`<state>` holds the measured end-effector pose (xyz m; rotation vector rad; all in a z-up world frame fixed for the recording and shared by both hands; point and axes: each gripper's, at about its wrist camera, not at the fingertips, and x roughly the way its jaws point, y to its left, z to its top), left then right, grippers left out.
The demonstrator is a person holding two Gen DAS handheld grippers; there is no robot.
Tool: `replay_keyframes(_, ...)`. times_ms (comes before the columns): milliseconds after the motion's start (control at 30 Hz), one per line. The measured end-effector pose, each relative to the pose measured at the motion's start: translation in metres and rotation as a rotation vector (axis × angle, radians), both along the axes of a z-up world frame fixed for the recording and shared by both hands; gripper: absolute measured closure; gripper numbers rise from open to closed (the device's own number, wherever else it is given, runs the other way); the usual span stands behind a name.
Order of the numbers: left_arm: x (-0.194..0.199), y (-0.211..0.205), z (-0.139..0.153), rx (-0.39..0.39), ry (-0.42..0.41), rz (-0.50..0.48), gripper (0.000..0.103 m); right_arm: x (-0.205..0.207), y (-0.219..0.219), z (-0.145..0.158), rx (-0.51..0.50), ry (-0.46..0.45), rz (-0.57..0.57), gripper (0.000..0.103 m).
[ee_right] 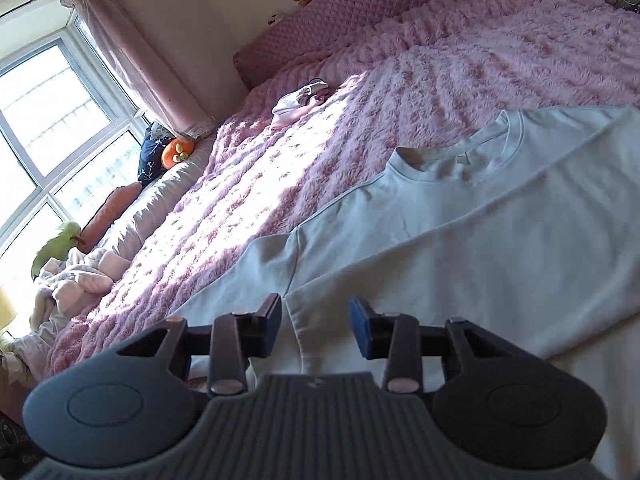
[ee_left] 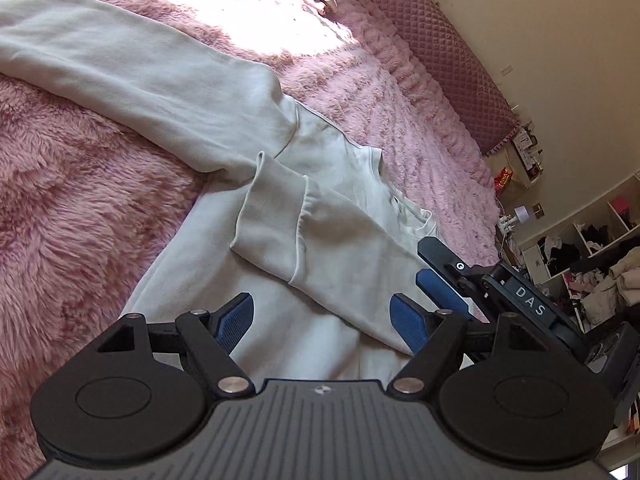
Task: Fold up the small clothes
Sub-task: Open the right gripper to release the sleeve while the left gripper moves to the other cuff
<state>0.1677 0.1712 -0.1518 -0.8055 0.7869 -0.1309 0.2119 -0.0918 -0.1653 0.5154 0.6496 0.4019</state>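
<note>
The pale grey long-sleeved cotton sweatshirt (ee_left: 320,184) lies flat on the pink fluffy blanket (ee_left: 80,200). The folded sleeve cuff (ee_left: 272,200) sits mid-frame, above the left gripper (ee_left: 326,322), nearer it. Both jaw pairs, including the right gripper (ee_right: 316,328), stand spread, empty.

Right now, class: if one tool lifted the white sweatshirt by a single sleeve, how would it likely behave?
The white sweatshirt would probably drape limply; its folded sleeve already creases softly. It looks light yet bulky, and may drag on the fluffy pink blanket.
</note>
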Motion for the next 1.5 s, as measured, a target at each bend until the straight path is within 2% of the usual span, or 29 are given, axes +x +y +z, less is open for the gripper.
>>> replay_keyframes(67,0.014,-0.007,-0.006,0.001,0.000,0.001,0.013,-0.004,-0.034,0.008,-0.097,-0.034,-0.076,0.060)
replay_keyframes(167,0.025,-0.016,-0.019,0.034,0.023,0.044,0.013,-0.009,-0.084,0.013,-0.323,-0.067,-0.178,0.060)
replay_keyframes(267,0.028,-0.017,-0.027,0.043,0.041,0.083,0.013,-0.010,-0.130,0.009,-0.524,-0.078,-0.229,0.060)
replay_keyframes(400,0.035,-0.017,-0.034,0.061,0.056,0.093,0.013,-0.016,-0.159,-0.009,-0.814,-0.110,-0.261,0.056)
replay_keyframes(467,0.035,-0.017,-0.036,0.069,0.068,0.091,0.013,-0.018,-0.167,-0.014,-0.869,-0.142,-0.292,0.053)
replay_keyframes(500,0.035,-0.017,-0.036,0.074,0.070,0.088,0.013,-0.018,-0.170,-0.015,-0.871,-0.160,-0.305,0.047)
replay_keyframes(533,0.035,-0.018,-0.035,0.079,0.071,0.085,0.013,-0.017,-0.173,-0.015,-0.857,-0.178,-0.304,0.046)
replay_keyframes(733,0.033,-0.019,-0.027,0.101,0.080,0.086,0.014,0.004,-0.165,-0.021,-0.735,-0.230,-0.202,0.046)
replay_keyframes(900,0.023,-0.021,-0.004,0.084,-0.002,0.134,0.013,0.021,-0.159,-0.033,-0.688,-0.131,-0.180,0.046)
replay_keyframes(1000,0.027,-0.027,0.007,0.114,-0.084,0.113,0.012,0.023,-0.159,-0.045,-0.694,-0.068,-0.193,0.046)
replay_keyframes(1033,0.032,-0.030,0.006,0.121,-0.083,0.092,0.011,0.023,-0.159,-0.048,-0.698,-0.055,-0.196,0.046)
replay_keyframes(1167,0.051,-0.032,-0.021,0.123,0.019,0.061,0.012,0.020,-0.163,-0.059,-0.707,-0.014,-0.196,0.046)
replay_keyframes(1233,0.051,-0.029,-0.033,0.106,0.028,0.054,0.013,0.020,-0.162,-0.060,-0.721,0.000,-0.192,0.045)
replay_keyframes(1367,0.044,-0.020,-0.027,0.081,0.004,0.034,0.014,0.021,-0.155,-0.049,-0.741,0.022,-0.210,0.045)
replay_keyframes(1433,0.032,-0.008,-0.014,0.078,-0.027,0.049,0.014,0.017,-0.143,-0.031,-0.709,-0.026,-0.209,0.045)
replay_keyframes(1500,0.012,0.013,-0.001,0.070,-0.062,0.105,0.014,0.016,-0.122,-0.014,-0.682,-0.079,-0.179,0.044)
